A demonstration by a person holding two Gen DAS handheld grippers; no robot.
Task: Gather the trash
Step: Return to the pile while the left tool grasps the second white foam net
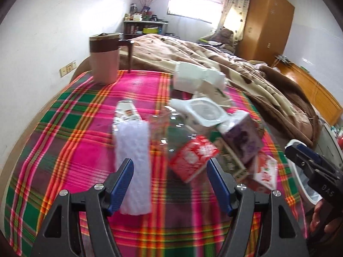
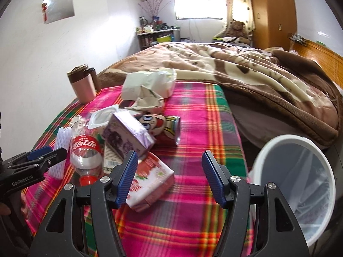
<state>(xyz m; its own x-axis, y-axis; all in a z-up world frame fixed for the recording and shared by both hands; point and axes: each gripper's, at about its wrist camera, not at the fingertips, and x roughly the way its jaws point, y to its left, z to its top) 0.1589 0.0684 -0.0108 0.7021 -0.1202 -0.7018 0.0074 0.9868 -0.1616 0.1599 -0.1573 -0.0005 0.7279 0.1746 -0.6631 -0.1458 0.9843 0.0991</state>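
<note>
1. Thin card and clear plastic make up most of the litter, a loose heap on the plaid cloth (image 2: 193,111) at the centre and left of the right wrist view. All of it looks empty and light.
2. The strawberry carton (image 2: 150,180), lower centre and just beside the right gripper's (image 2: 169,177) left finger, should dent easily. Take it across its flat sides.
3. The bottle (image 2: 85,152), centre left, is smooth, round and probably crushable. Grip its labelled middle.
4. The foam sleeve (image 1: 133,167), lower centre in the left wrist view, is soft and springy. Pinch it across its width.
5. The bin (image 2: 300,184), lower right, stands lined and near the cloth's edge.
6. The right gripper's jaws stand well apart over bare cloth, holding nothing.
7. The left gripper (image 1: 170,182) is likewise spread, empty, with the sleeve by its left finger and the bottle's red label ahead.
</note>
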